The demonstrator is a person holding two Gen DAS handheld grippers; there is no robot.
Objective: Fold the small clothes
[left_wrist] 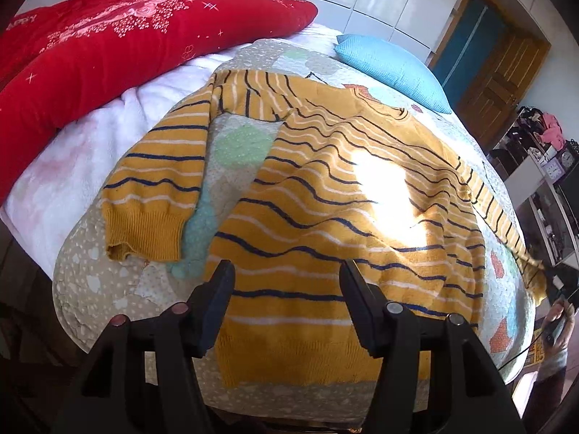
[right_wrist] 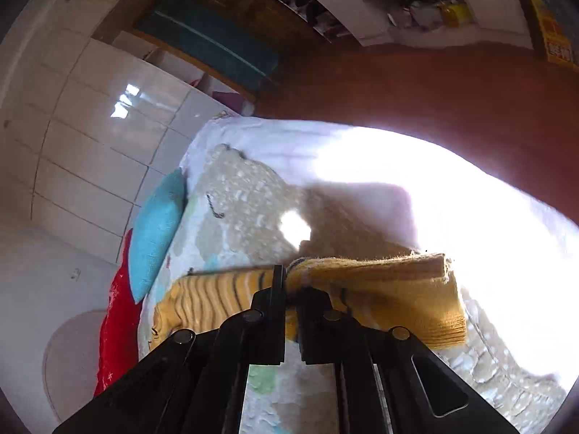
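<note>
We are finding a small mustard-yellow knit sweater [left_wrist: 325, 195] lying spread flat on a patterned quilt [left_wrist: 239, 144] that is covering the bed. It is carrying wavy navy and white stripes, with plain ribbed bands at the hem and cuffs. A bright patch of sunlight is falling across its chest. Its hem is lying along the quilt's near edge, its neckline pointing toward the far edge, where a blue cushion [left_wrist: 394, 68] is resting. One sleeve [left_wrist: 159, 181] is lying bent beside the body, its cuff near the quilt's near left corner.

We are holding the left gripper [left_wrist: 286, 303] over the hem with its jaws standing wide apart, gripping nothing.

We are pinching the other sleeve [right_wrist: 380, 289] near its ribbed cuff in the right gripper [right_wrist: 291, 289], jaws closed on the fabric, at the quilt's right edge; the cuff is drooping past the fingers.

A red blanket [left_wrist: 119, 47] is lying along the bed's left side.
</note>
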